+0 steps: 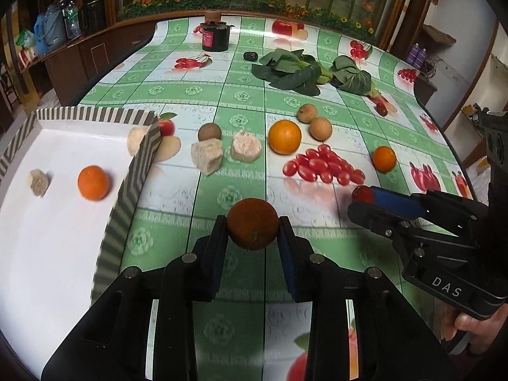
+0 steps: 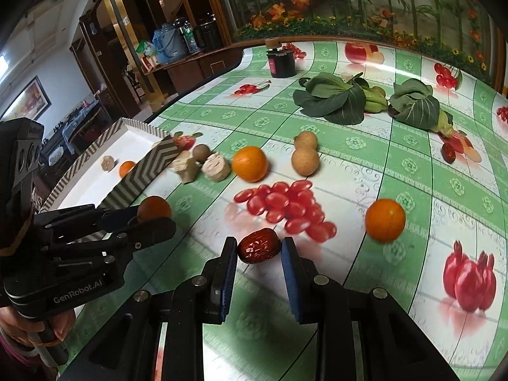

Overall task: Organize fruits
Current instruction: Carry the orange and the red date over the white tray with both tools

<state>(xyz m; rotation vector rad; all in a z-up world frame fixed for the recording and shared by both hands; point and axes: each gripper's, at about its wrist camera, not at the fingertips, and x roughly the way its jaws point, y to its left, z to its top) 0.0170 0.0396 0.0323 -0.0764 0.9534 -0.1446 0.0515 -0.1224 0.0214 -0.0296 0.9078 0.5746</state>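
My left gripper (image 1: 253, 222) is shut on a dark orange tangerine (image 1: 253, 225), held just right of the white tray with the striped rim (image 1: 95, 114); the right wrist view shows this gripper (image 2: 152, 216) and fruit (image 2: 154, 208) too. My right gripper (image 2: 258, 247) is shut on a wrinkled red date (image 2: 258, 249) above the table; the left wrist view has this gripper (image 1: 362, 200) and date (image 1: 363, 194) at the right. Inside the tray lie a small tangerine (image 1: 94, 183) and a pale chunk (image 1: 39, 182).
On the fruit-print tablecloth lie two oranges (image 1: 284, 137) (image 1: 384, 158), brown round fruits (image 1: 209, 132) (image 1: 320, 129), pale cut chunks (image 1: 206, 155) (image 1: 246, 147), leafy greens (image 1: 292, 70), another date (image 1: 382, 109) and a black jar (image 1: 216, 36). A hand (image 1: 476, 320) holds the right gripper's handle.
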